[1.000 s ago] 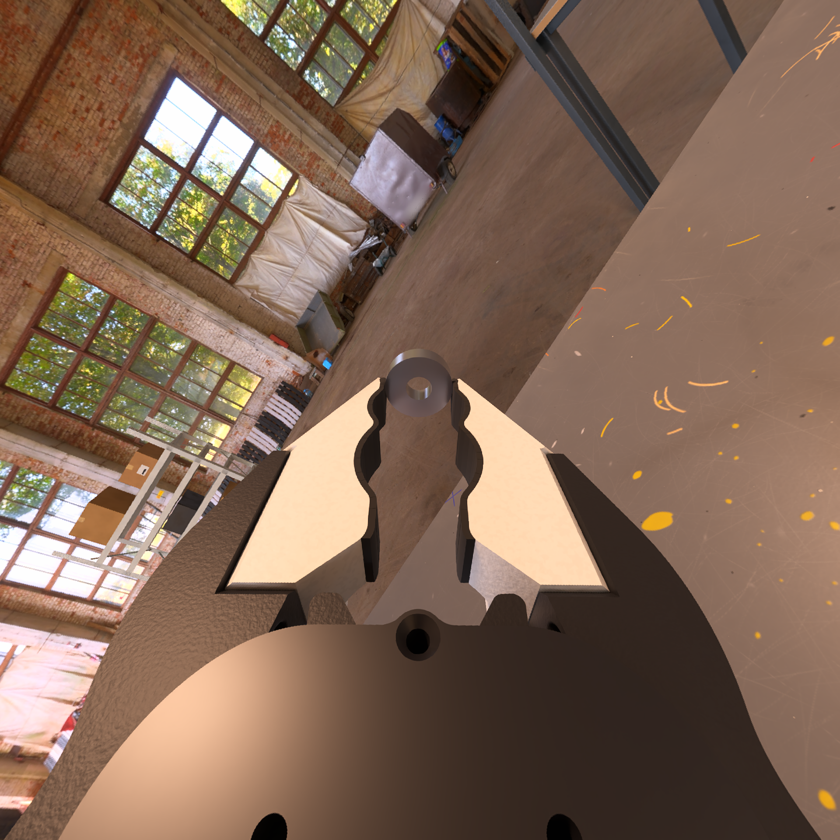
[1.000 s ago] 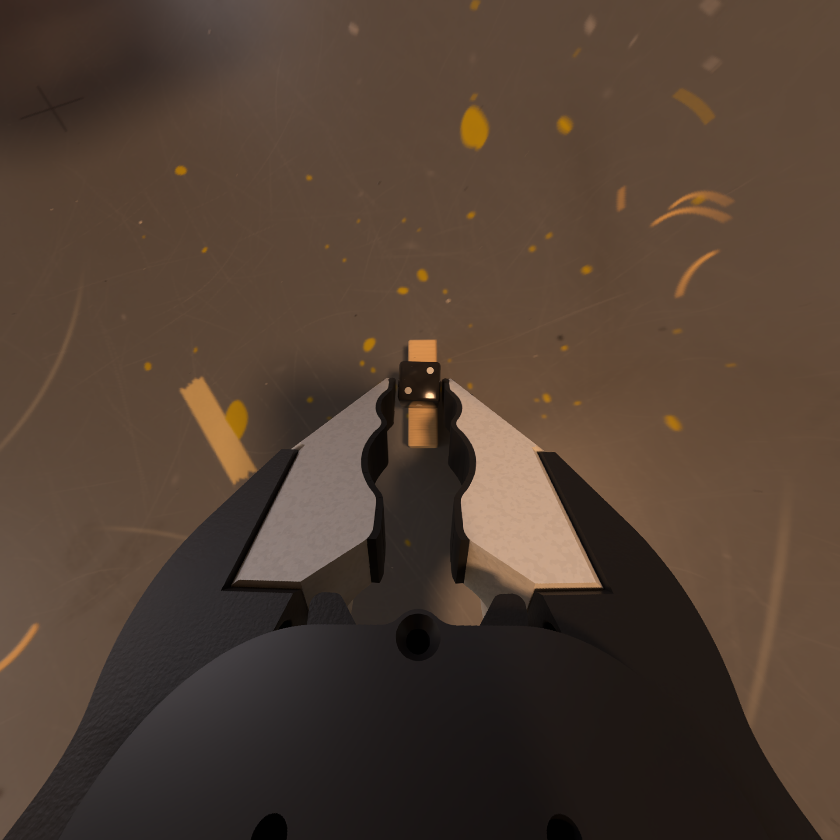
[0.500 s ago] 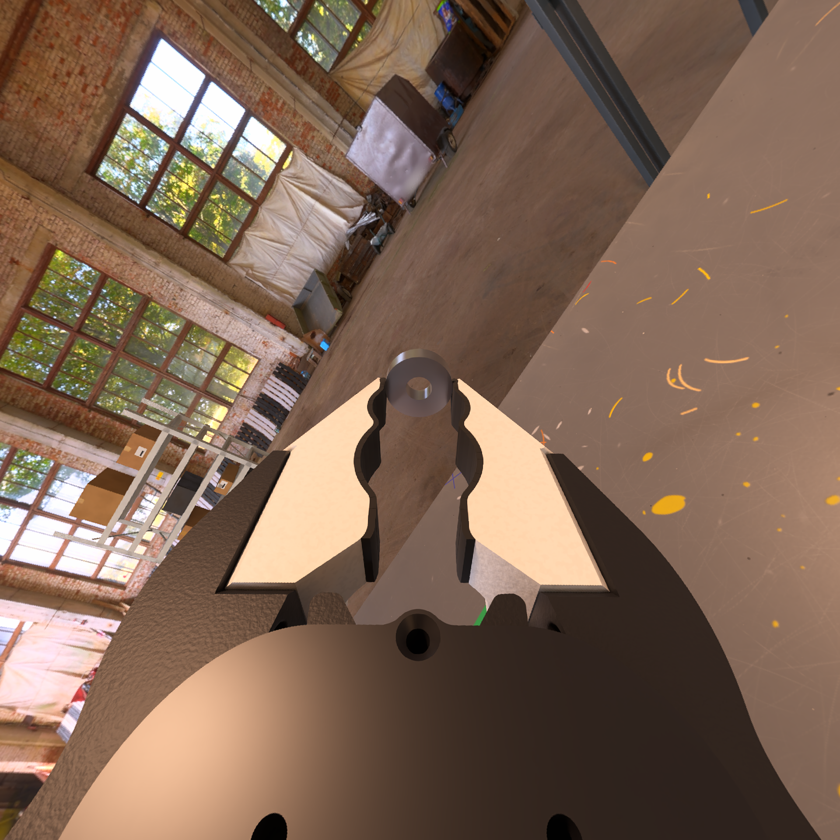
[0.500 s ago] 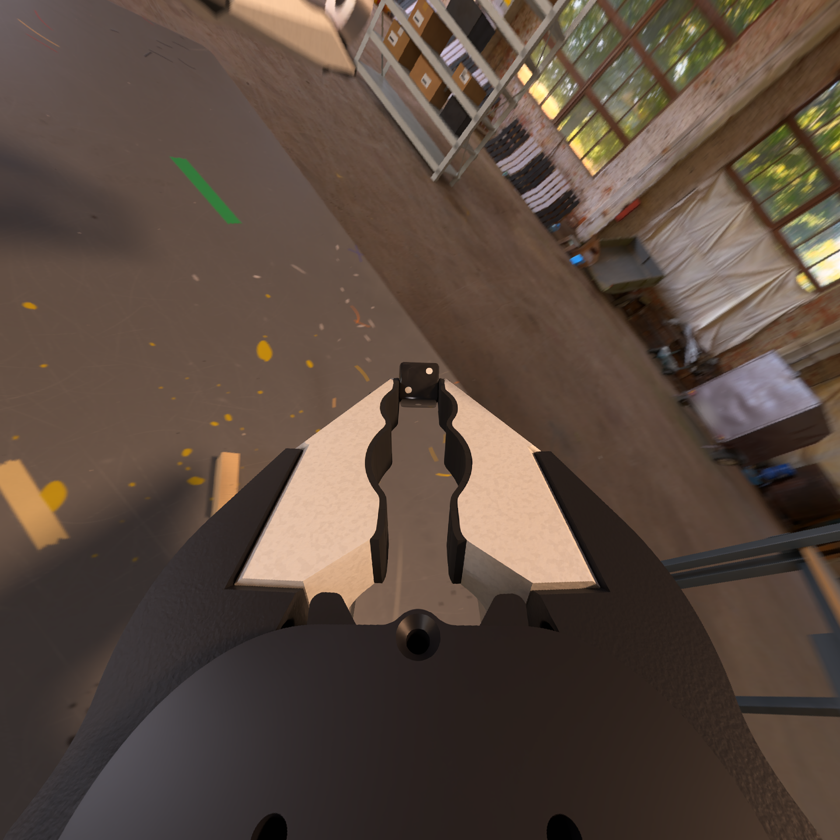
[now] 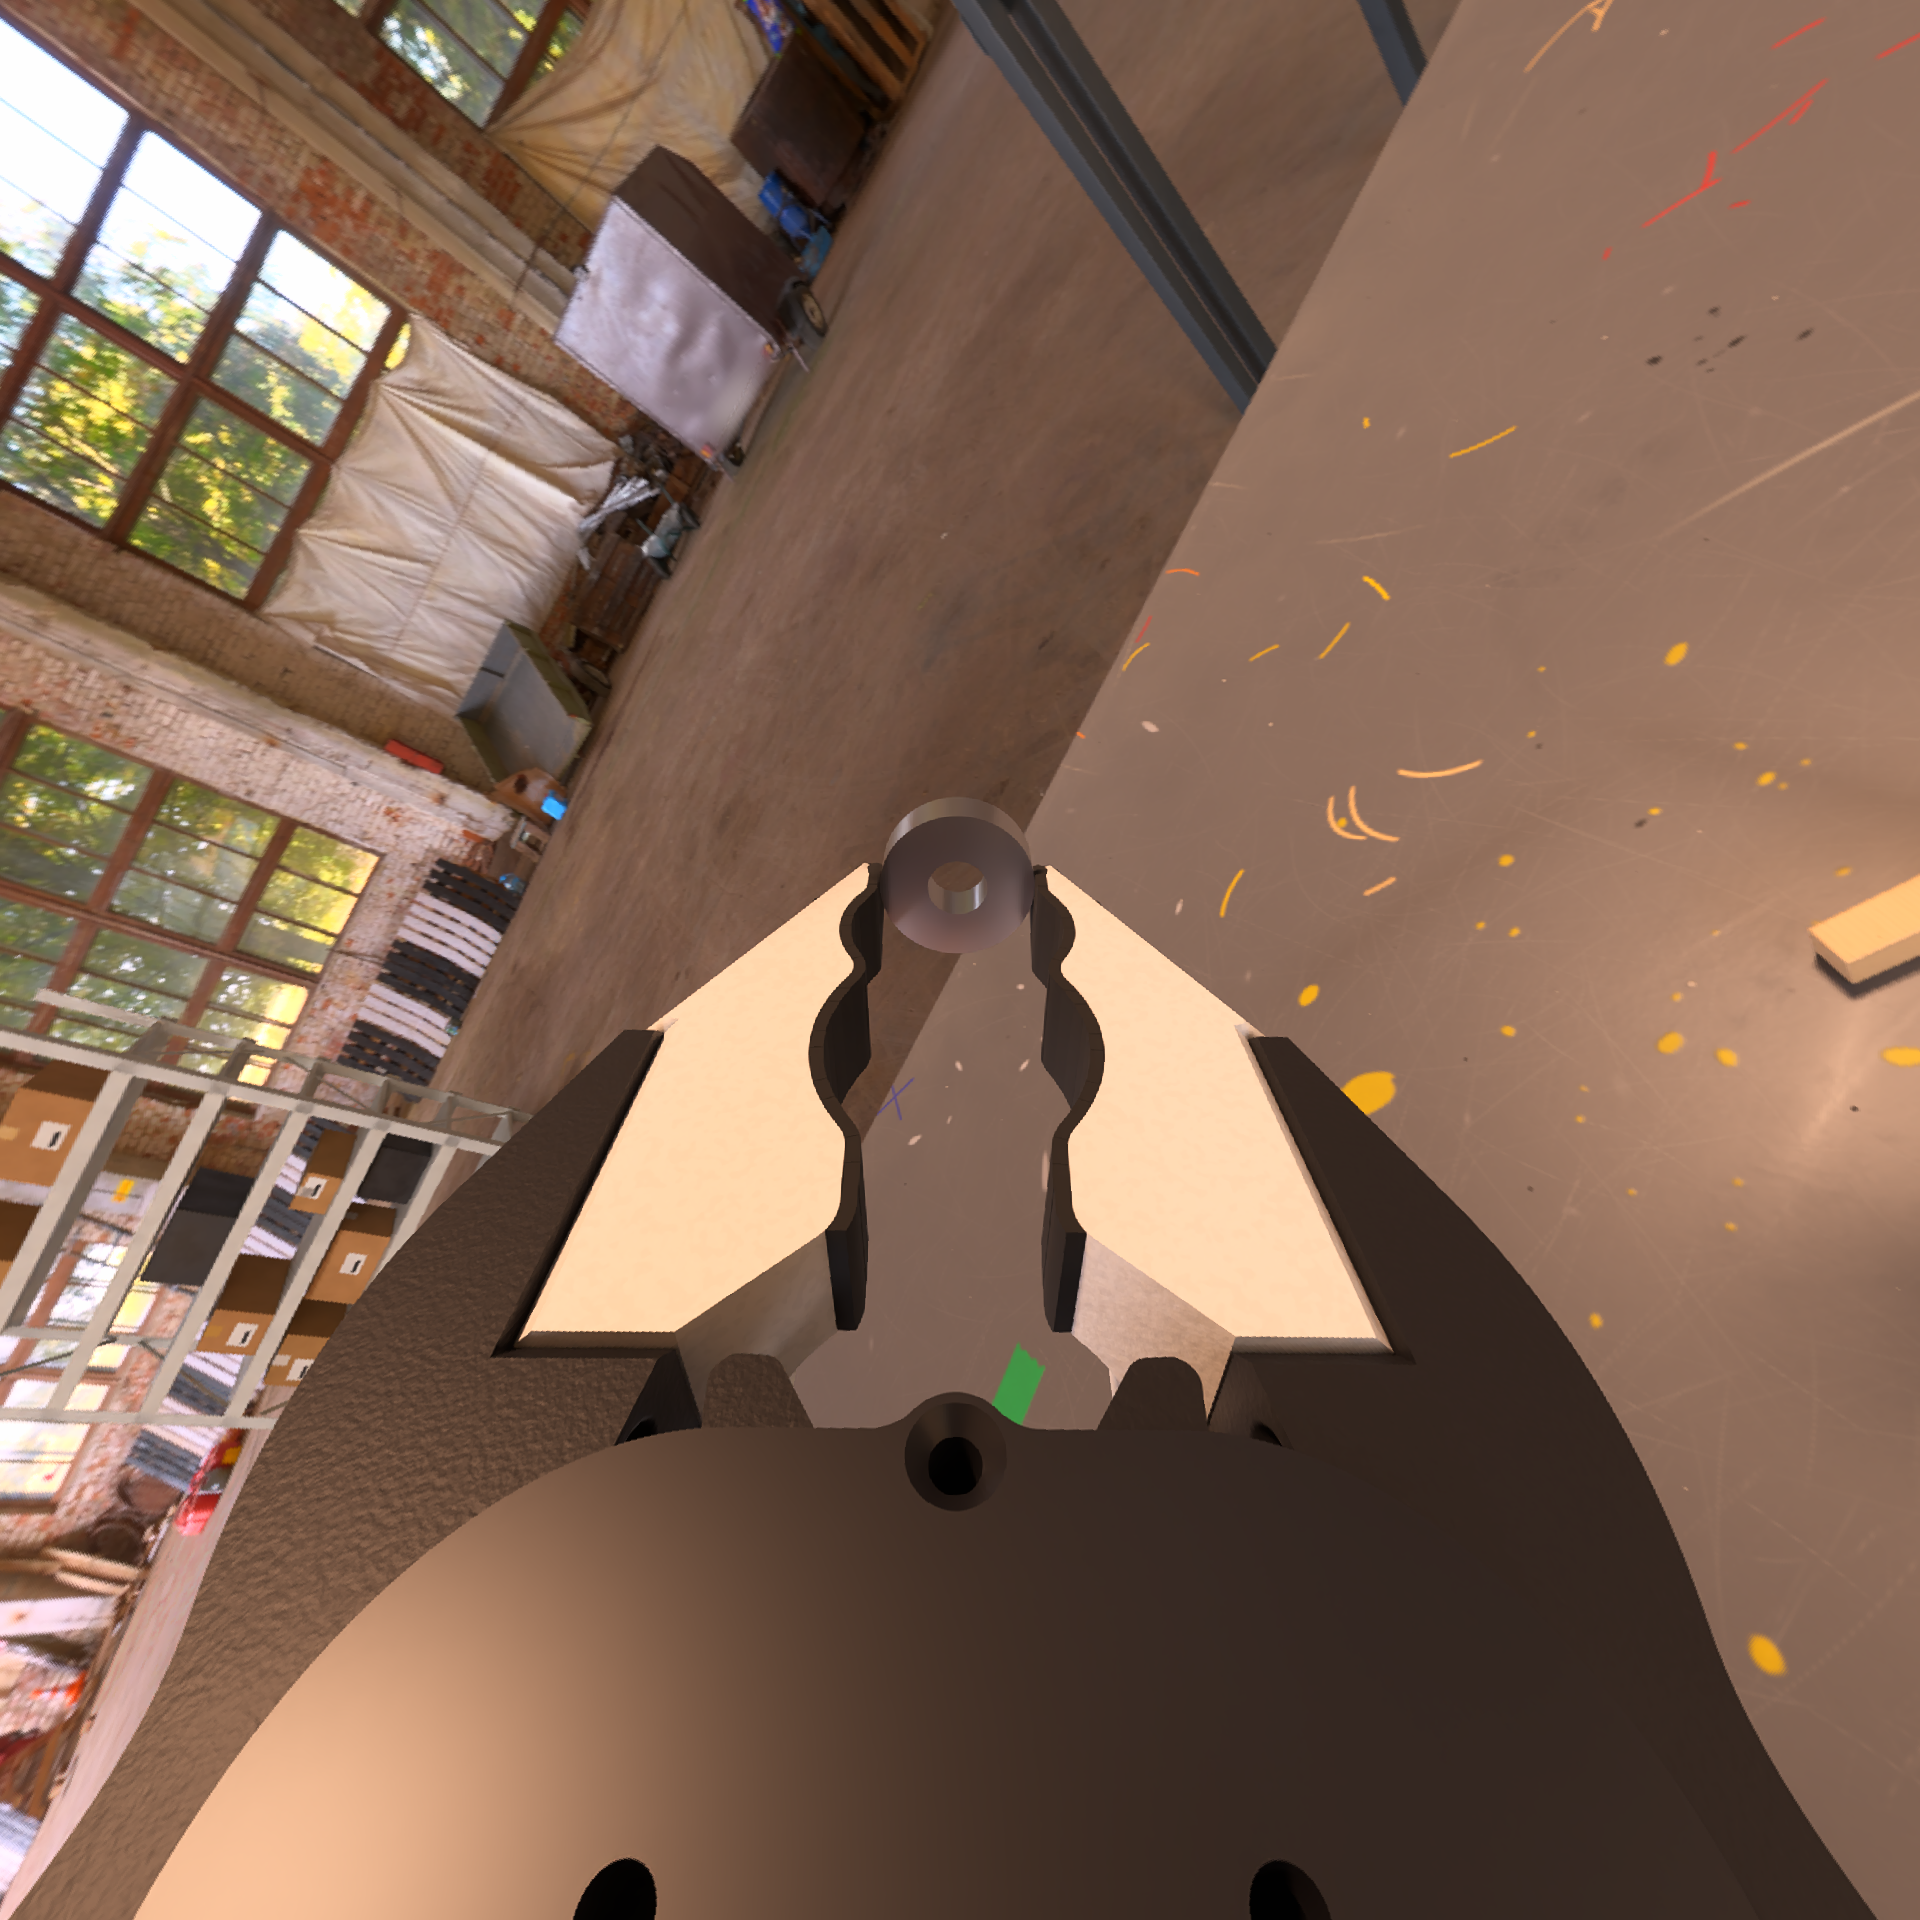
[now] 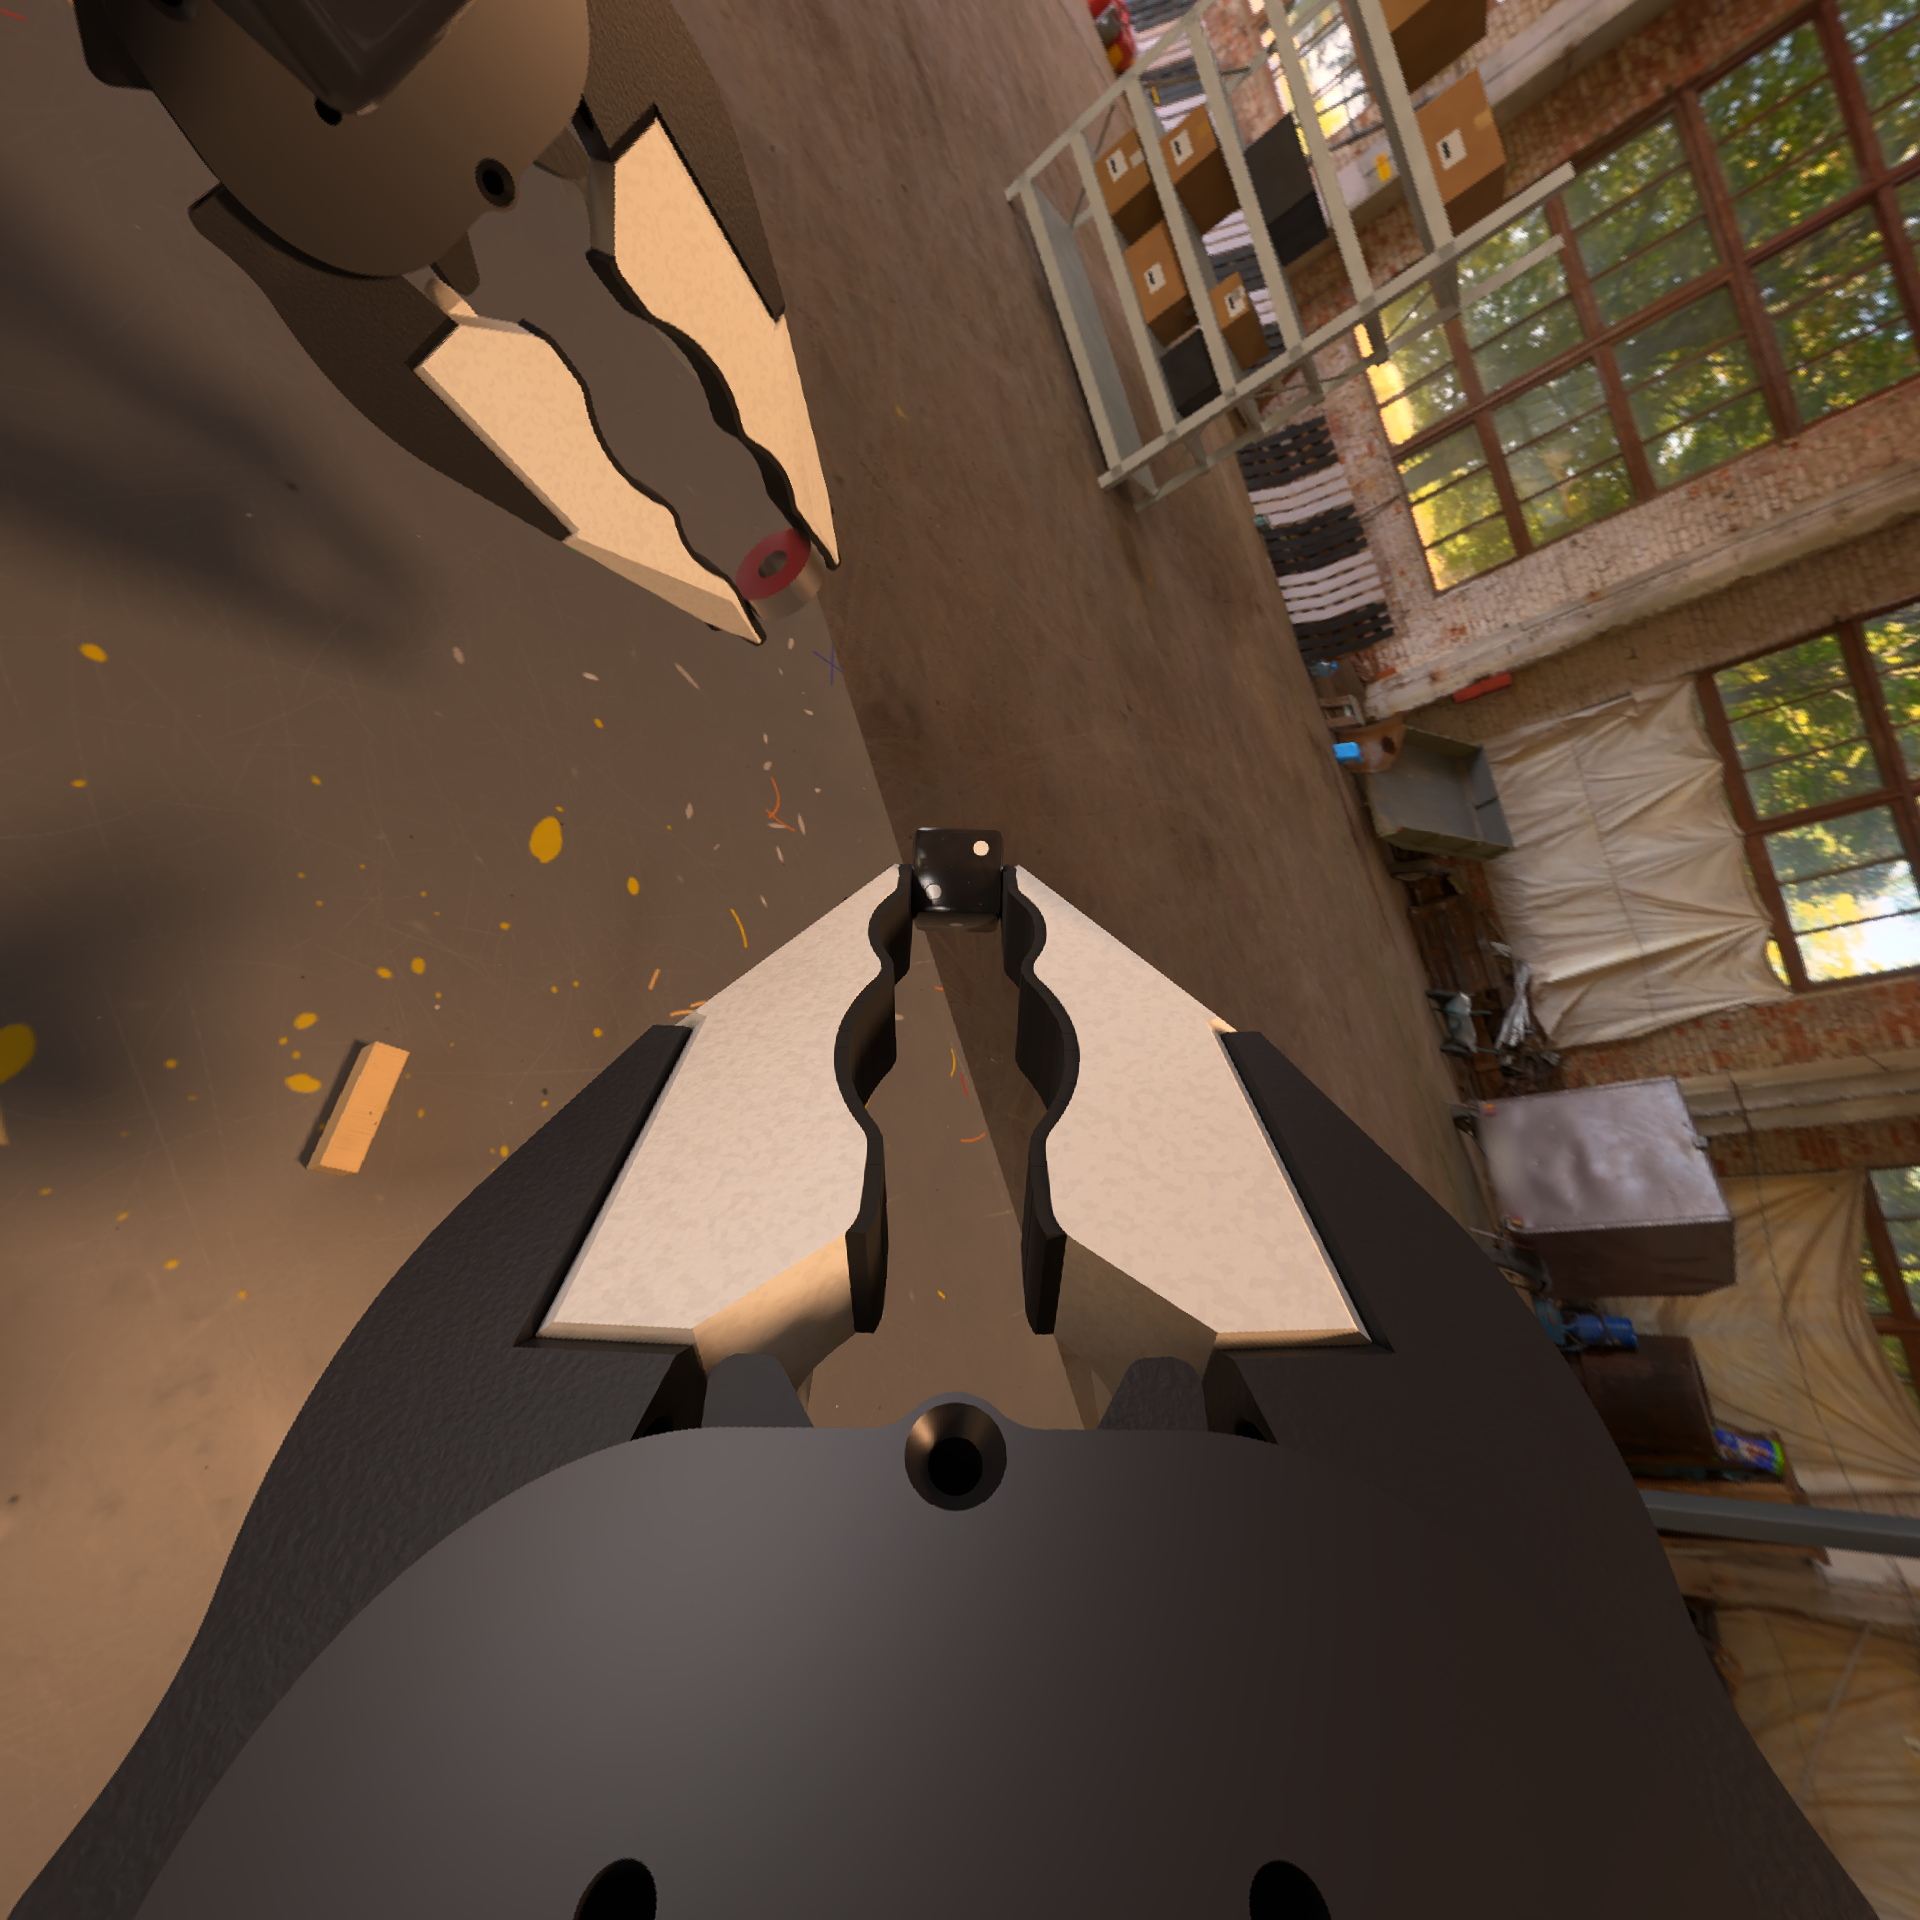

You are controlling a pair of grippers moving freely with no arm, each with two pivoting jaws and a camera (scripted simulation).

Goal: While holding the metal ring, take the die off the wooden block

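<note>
Two claws are in the air above the surface (image 5: 1558, 582), each pinching one small thing at its tips. Your left claw (image 5: 957, 883) grips the metal ring (image 5: 957, 886), a thick grey washer-shaped piece with a round bore, its flat face turned toward the camera. In the right wrist view the same ring (image 6: 777, 566) shows a reddish face between the left claw's (image 6: 795, 587) pale, wavy-edged fingers. Your right claw (image 6: 957, 883) is closed on the die (image 6: 957, 875), a glossy black cube with rounded corners and white pips, clamped between the dark scalloped inner edges of the fingertips and well clear of the surface. The wooden block (image 6: 357, 1108) lies flat on the surface, a light, plain rectangular bar with nothing on top of it, well apart from the die; in the left wrist view it (image 5: 1865, 940) sits at the right edge. The surface is dull brown, scratched, and flecked with yellow and orange paint spots. A short green strip (image 5: 1018, 1382) lies on it, seen low between your left claw's fingers.
</note>
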